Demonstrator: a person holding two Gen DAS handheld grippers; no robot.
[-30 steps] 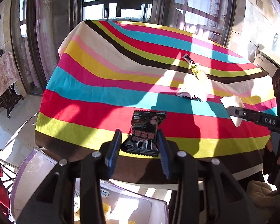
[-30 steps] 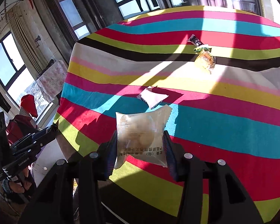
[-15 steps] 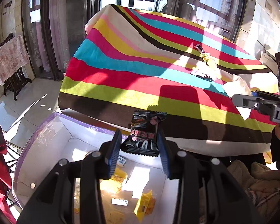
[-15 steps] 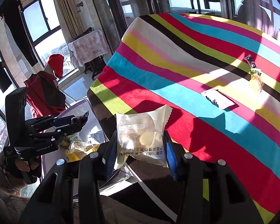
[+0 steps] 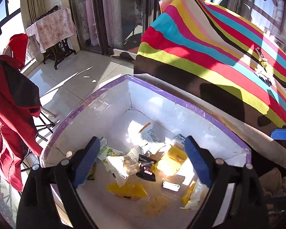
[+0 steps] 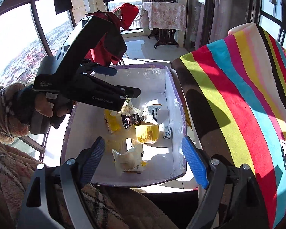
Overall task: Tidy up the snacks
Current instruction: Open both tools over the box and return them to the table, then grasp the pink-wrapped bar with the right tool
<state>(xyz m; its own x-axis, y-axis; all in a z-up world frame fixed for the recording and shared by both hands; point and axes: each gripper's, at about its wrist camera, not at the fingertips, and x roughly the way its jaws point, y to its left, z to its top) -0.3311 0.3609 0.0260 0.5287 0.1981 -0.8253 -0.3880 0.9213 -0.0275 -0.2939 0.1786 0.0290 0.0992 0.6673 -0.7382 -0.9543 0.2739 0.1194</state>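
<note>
White foam walls edged with purple tape form the open box [image 5: 183, 103] that is seen from above in both wrist views, set on the floor just beside the table draped in a striped cloth [image 5: 215, 43]. Both grippers are held over this box. The left gripper [image 5: 143, 160] is caught with its jaws opening, and nothing is found between its blue pads; the black snack packet [image 5: 146, 168] is seen below the gap, lying on the pile inside the box, apart from the pads. The right gripper [image 6: 144, 158] is likewise opening, with no contact on its pads; the clear pastry packet [image 6: 128, 161] is seen beneath it, resting on the box floor near the closer wall. Around these two, several yellow packets [image 6: 146, 133], a white printed packet [image 6: 152, 112] and a small white-and-blue sachet [image 6: 167, 132] are scattered over the bottom of the box. In the right wrist view the left gripper is shown from the side, gripped by a gloved hand [image 6: 38, 112] in a plush sleeve. On the cloth, two or three snacks [image 5: 263, 68] are left lying near the far right, too small to be identified. A red jacket [image 5: 11, 103] is hung beside the box.
</note>
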